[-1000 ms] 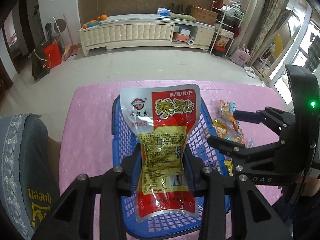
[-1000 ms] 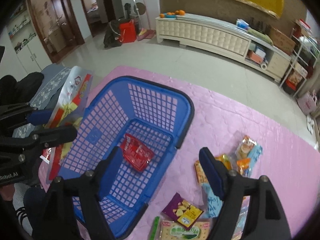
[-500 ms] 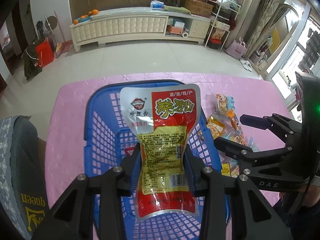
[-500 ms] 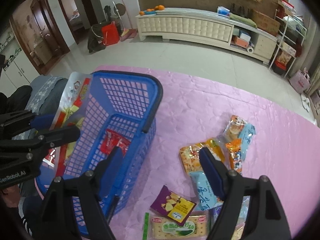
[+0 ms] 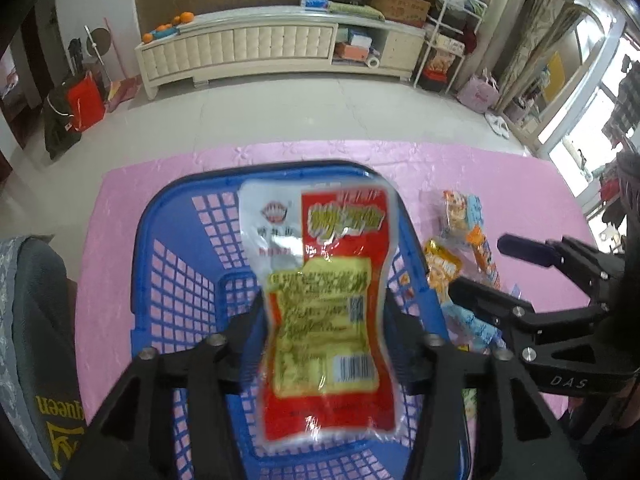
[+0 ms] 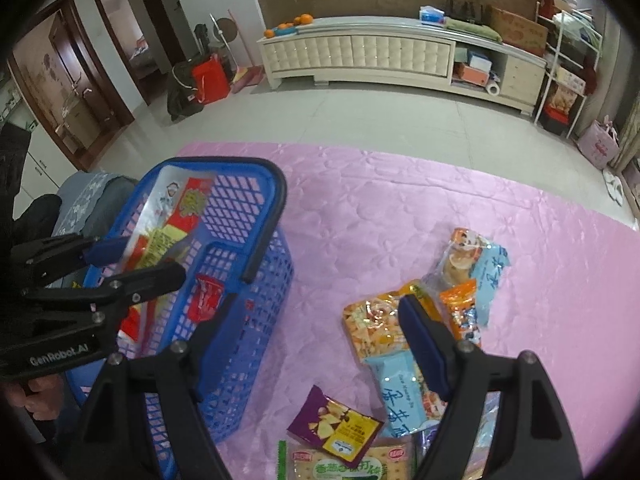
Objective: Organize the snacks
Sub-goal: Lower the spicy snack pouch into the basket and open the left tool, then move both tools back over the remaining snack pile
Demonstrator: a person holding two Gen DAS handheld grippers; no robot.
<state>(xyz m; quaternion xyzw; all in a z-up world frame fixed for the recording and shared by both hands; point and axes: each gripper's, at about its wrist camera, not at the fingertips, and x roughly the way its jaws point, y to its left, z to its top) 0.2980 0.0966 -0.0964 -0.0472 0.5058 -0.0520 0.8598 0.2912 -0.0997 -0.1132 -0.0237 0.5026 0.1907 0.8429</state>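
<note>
Since 1 s ago: L gripper point(image 5: 324, 320) + red/yellow snack pouch point(image 5: 324, 304) have come fwd over the blue basket point(image 6: 256, 264), and the pouch is now motion-blurred, looks like it's slipping or being let go. In the left wrist view the fingers look spread a bit wider than the pouch's waist, but blur hides contact, so can't tell if clamped or released. R gripper point(image 6: 316, 324) has swung off the basket toward the loose snacks; fingers wide apart, nothing between them, hovering above the orange chips pack point(image 6: 372, 324) and light-blue pack point(image 6: 404, 396) on the pink tablecloth point(image 6: 400, 208).

Pouch sits w/ its lower half inside the basket, top end leaning on the far rim. Small red packet point(image 6: 206, 298) already on the basket floor.

Risks (my read): pouch is tall vs the basket, so if dropped tilted it may hang over the rim or tip out. Basket is light, a nudge from either gripper could slide it. R side packs overlap; a grab may pinch two at once.
</note>
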